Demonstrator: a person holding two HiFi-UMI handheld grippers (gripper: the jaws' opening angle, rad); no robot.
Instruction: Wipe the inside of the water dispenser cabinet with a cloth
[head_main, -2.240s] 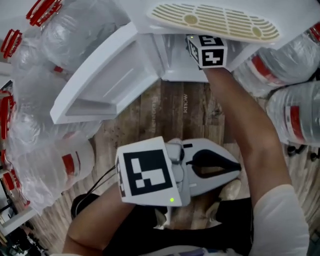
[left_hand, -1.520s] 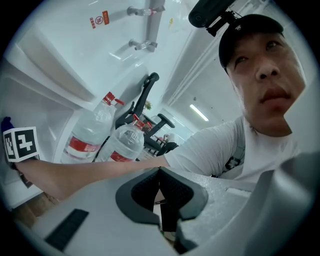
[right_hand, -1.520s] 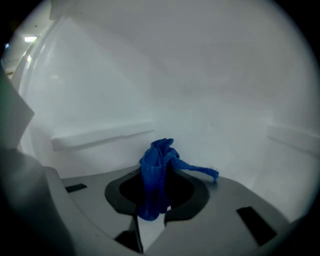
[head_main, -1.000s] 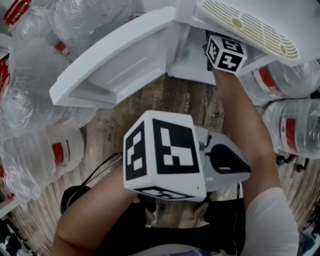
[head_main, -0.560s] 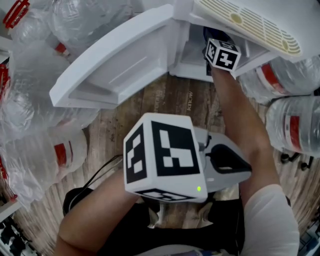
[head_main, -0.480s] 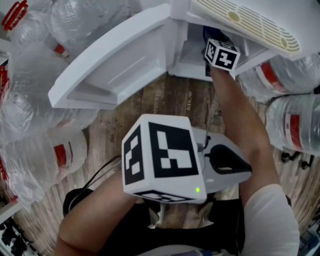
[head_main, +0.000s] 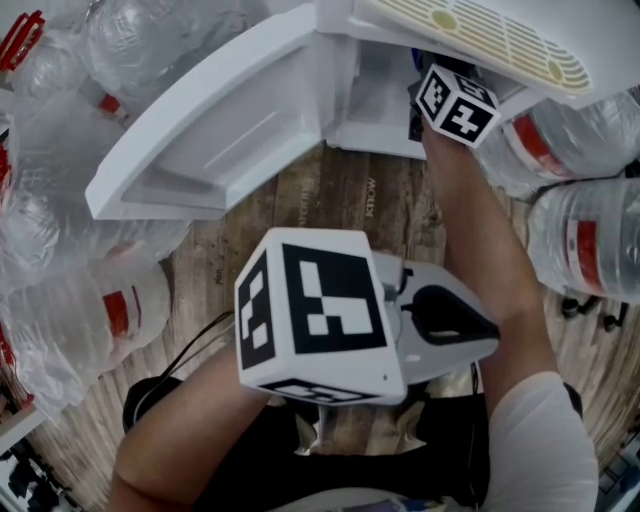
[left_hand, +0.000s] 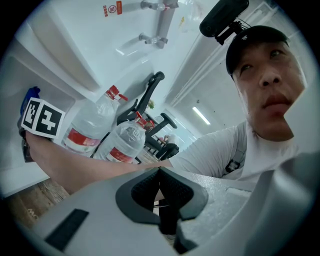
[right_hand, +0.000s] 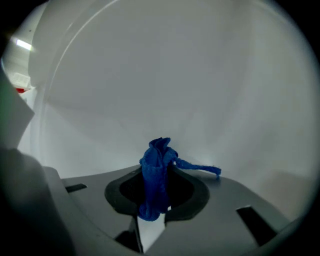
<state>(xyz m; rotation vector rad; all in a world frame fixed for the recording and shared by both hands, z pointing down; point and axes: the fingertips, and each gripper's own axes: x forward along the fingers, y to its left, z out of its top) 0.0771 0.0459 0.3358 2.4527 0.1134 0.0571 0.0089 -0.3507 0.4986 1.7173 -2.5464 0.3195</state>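
The white water dispenser cabinet (head_main: 375, 105) stands open at the top of the head view, its door (head_main: 220, 130) swung out to the left. My right arm reaches into the opening; only the right gripper's marker cube (head_main: 456, 103) shows there, and the jaws are hidden inside. In the right gripper view, the right gripper (right_hand: 159, 187) is shut on a bunched blue cloth (right_hand: 156, 165), close to the cabinet's white inner wall (right_hand: 190, 90). My left gripper (head_main: 485, 335) hangs shut and empty above the wooden floor, well short of the cabinet. Its jaws (left_hand: 160, 177) meet with nothing between them.
Large water bottles with red labels crowd both sides: some to the left (head_main: 90, 300) and some to the right (head_main: 590, 240). The dispenser's beige drip grille (head_main: 480, 40) overhangs the opening. Wooden floor (head_main: 330, 200) lies between me and the cabinet. A black cable (head_main: 205, 345) runs under my left arm.
The left gripper has risen closer to the head camera than 2.2 s ago. The right gripper's cube has shifted slightly right and turned within the cabinet opening.
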